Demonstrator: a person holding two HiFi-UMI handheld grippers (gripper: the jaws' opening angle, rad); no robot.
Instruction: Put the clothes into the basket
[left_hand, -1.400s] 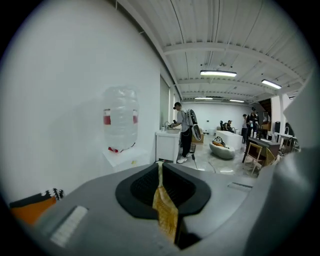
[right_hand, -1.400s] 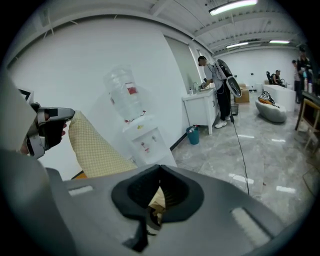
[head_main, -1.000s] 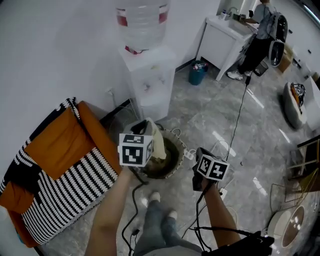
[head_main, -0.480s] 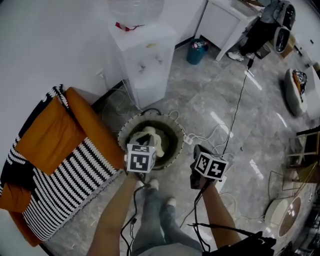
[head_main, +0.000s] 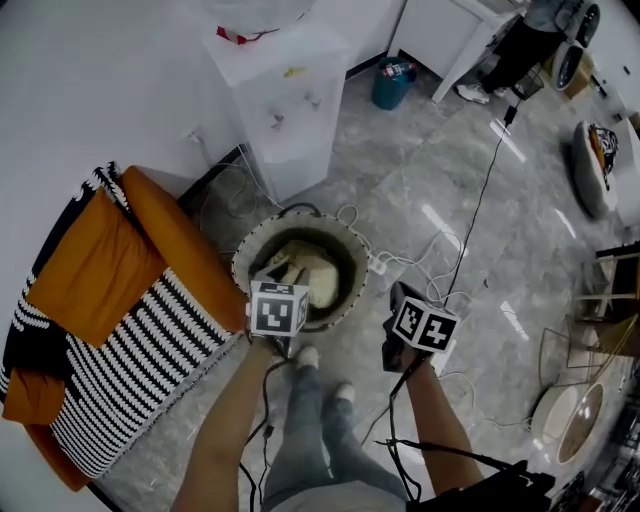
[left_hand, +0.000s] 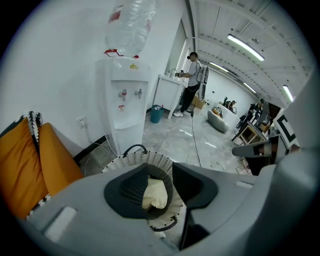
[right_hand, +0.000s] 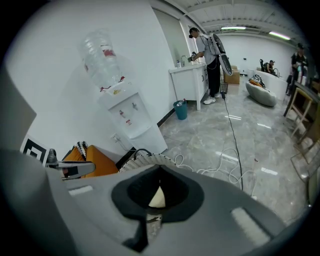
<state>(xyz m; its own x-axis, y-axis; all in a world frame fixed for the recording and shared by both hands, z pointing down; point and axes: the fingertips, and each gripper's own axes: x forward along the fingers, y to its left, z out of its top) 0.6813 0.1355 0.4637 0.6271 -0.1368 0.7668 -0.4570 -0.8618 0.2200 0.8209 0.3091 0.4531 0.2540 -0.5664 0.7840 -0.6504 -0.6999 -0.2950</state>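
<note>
Basket (head_main: 241, 262) has the cream clothes (head_main: 310, 275) lying inside. My left gripper (left_hand: 160, 190) has its jaws opening over the near rim, nothing pinched — right gripper (right_hand: 159, 187) is closed and empty (idle beside it). Risk, I'd guess: cloth snags a pad and drags back out when I lift.

**Covered and cropped**
In the left gripper view the left gripper (left_hand: 157, 189), its jaws opening with nothing gripped, hides all but a patch of the cream garment (left_hand: 154, 194) and most of the basket (left_hand: 140, 159). The head view's top edge crops the water bottle (head_main: 260, 10).
</note>
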